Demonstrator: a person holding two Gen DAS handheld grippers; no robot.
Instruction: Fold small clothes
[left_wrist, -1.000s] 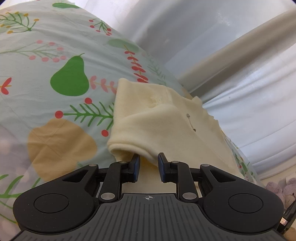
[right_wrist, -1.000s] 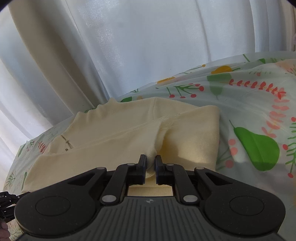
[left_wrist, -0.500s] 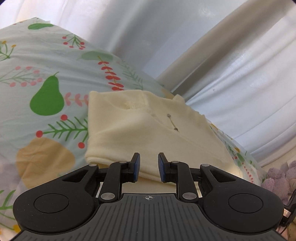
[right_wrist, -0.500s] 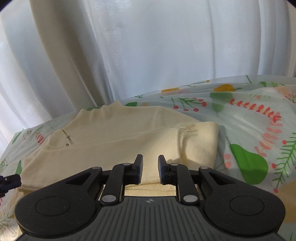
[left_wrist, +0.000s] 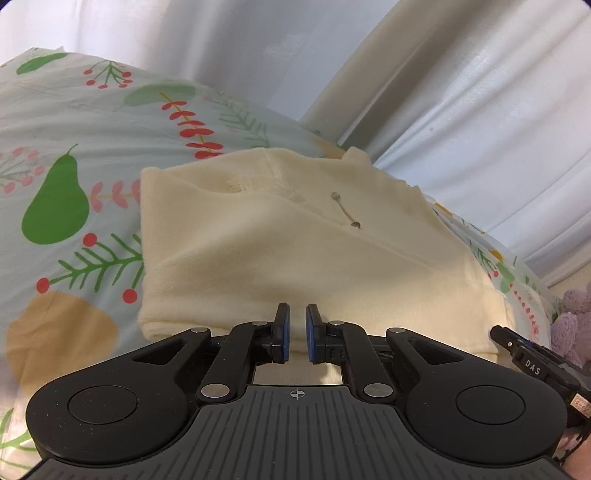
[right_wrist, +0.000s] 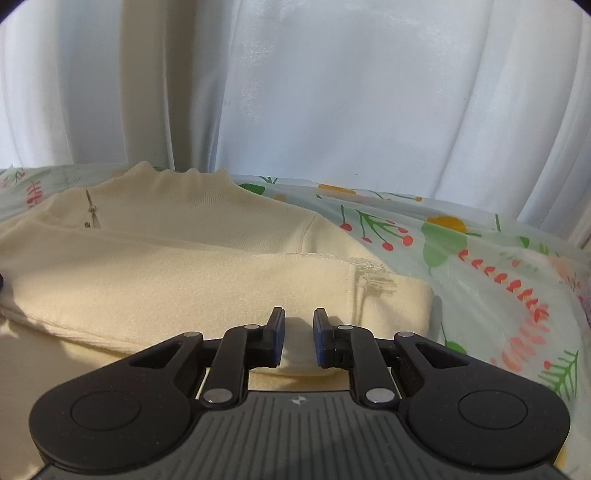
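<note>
The cream garment (right_wrist: 155, 280) runs off the left edge, its near hem hidden behind the right hand-held gripper (right_wrist: 298, 332).

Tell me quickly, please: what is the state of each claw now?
Left claw: open, holding nothing; the folded cream fleece garment lies just ahead.
Right claw: open, holding nothing, over the same garment.

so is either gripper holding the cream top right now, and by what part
Nothing is held: left gripper and right gripper are both open above the cream top.
</note>
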